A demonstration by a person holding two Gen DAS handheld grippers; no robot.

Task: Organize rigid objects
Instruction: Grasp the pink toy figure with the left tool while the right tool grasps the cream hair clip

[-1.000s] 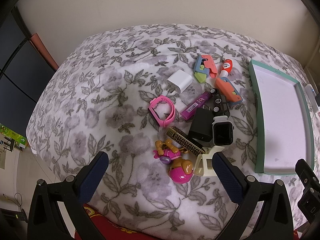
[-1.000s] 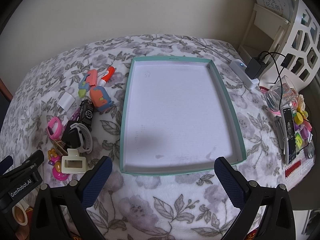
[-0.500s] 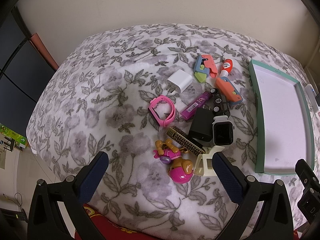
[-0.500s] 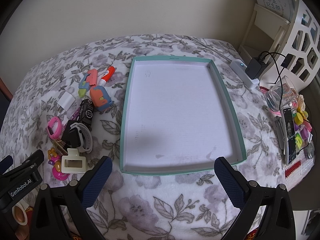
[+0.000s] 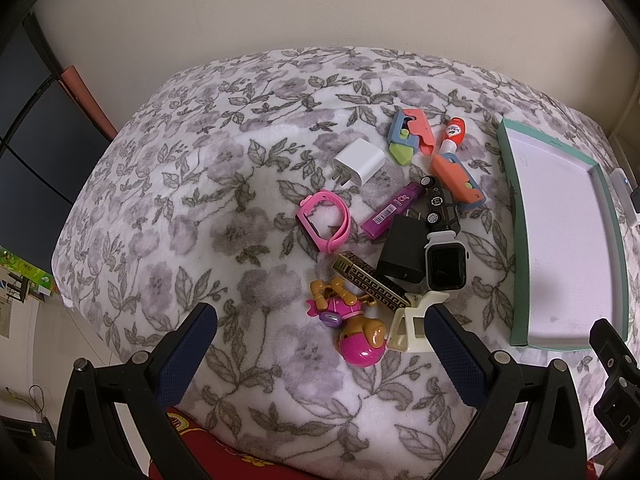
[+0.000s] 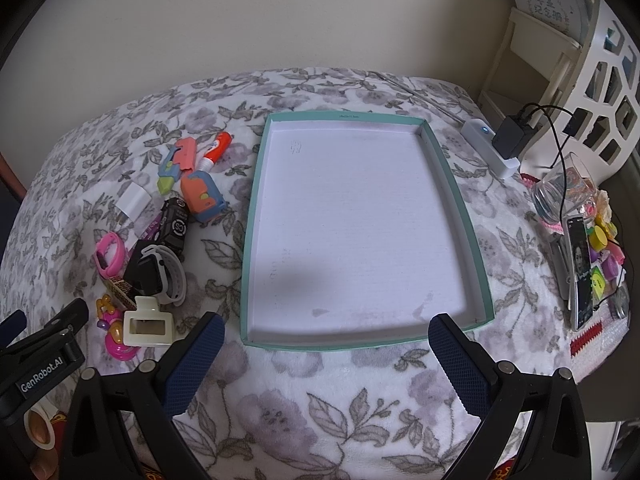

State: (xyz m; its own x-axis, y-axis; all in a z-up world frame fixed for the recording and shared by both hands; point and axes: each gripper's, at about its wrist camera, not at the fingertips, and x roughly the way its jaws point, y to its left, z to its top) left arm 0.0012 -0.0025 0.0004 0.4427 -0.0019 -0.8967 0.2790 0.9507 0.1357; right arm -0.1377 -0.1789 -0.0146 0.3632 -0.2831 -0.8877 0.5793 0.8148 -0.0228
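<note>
A pile of small objects lies on the floral blanket: a pink dog toy (image 5: 356, 336), a cream hair claw (image 5: 412, 324), a gold patterned lighter (image 5: 372, 284), a black charger (image 5: 402, 256), a white smartwatch (image 5: 444, 264), a pink band (image 5: 324, 226), a white plug (image 5: 358, 162), a purple lighter (image 5: 394, 210), a black toy car (image 5: 438, 208) and orange-blue toys (image 5: 458, 180). My left gripper (image 5: 320, 352) is open, just short of the dog toy. An empty teal-rimmed tray (image 6: 256, 208) lies right of the pile. My right gripper (image 6: 328, 360) is open at the tray's near edge.
A white power strip with a black adapter (image 6: 508, 144) lies beyond the tray's far right corner. A glass jar (image 6: 560, 192), a phone (image 6: 582, 272) and small coloured items sit on a side stand at the right. A wall runs behind the bed.
</note>
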